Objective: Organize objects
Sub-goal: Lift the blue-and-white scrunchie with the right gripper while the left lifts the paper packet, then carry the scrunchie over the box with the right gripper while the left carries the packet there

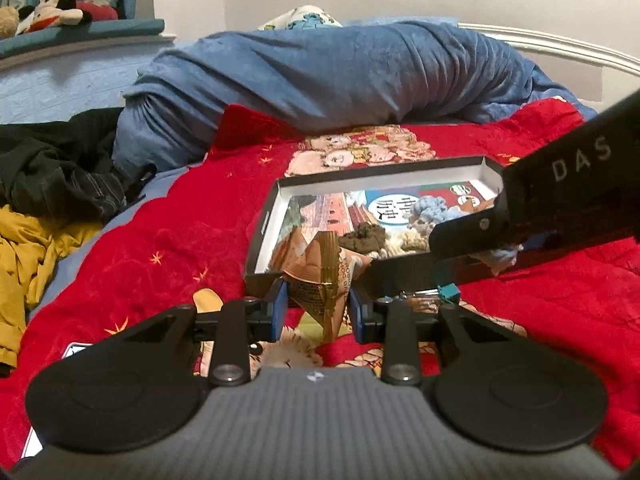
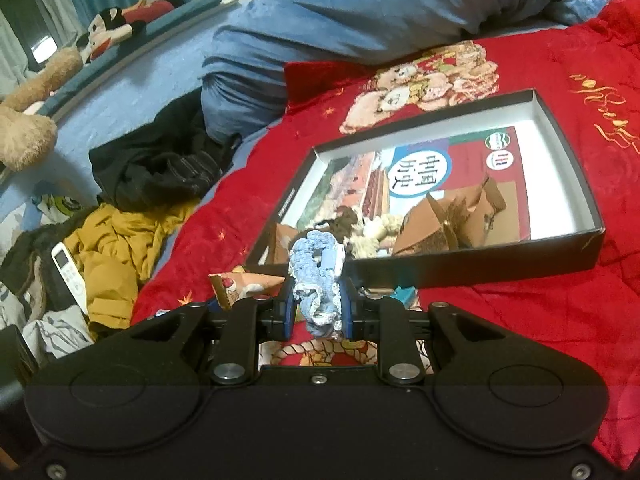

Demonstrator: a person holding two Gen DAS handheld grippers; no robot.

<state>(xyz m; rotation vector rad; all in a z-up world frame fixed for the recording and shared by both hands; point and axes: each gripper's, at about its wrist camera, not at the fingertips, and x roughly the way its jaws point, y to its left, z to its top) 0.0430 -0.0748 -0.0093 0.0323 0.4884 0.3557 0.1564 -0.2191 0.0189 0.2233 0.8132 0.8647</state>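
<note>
A black box (image 1: 264,220) with a white lining lies open on the red blanket; it also shows in the right wrist view (image 2: 576,160). Inside lie a picture book (image 2: 440,176), brown and cream fluffy items (image 1: 364,234) and brown snack packets (image 2: 448,220). My left gripper (image 1: 318,308) is shut on a brown snack packet (image 1: 320,276) at the box's near edge. My right gripper (image 2: 318,308) is shut on a blue and white knitted scrunchie (image 2: 318,276) just before the box's near left corner. The right gripper's body (image 1: 560,200) reaches over the box's right side in the left wrist view.
A blue duvet (image 1: 320,76) is bunched behind the box. Black clothes (image 2: 160,164), a mustard jacket (image 2: 116,256) and a white remote (image 2: 68,272) lie left of the red blanket (image 2: 540,320). Plush toys (image 1: 52,8) sit on a ledge. A small teal item (image 2: 404,294) and another packet (image 2: 240,286) lie before the box.
</note>
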